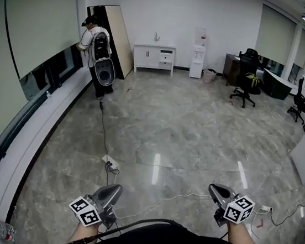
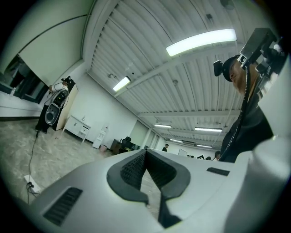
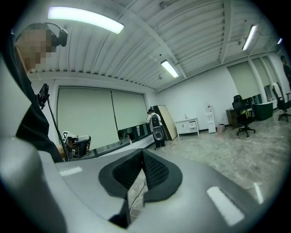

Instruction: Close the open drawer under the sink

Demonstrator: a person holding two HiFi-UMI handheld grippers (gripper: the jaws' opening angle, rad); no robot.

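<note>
grippers, the left gripper [image 1: 111,190] and right gripper [image 1: 215,190], were held low with jaws pressed together and empty, seemingly because the sink cabinet [image 1: 154,56], its drawer too small to be made out, was set well apart against the far wall.

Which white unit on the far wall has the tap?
The wide low cabinet, left of the tall, narrow water dispenser; the tap stands on its top.

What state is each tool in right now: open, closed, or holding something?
Left grey two-jaw tool: closed, nothing between its jaws.
Right grey two-jaw tool: closed, nothing between its jaws.
</note>
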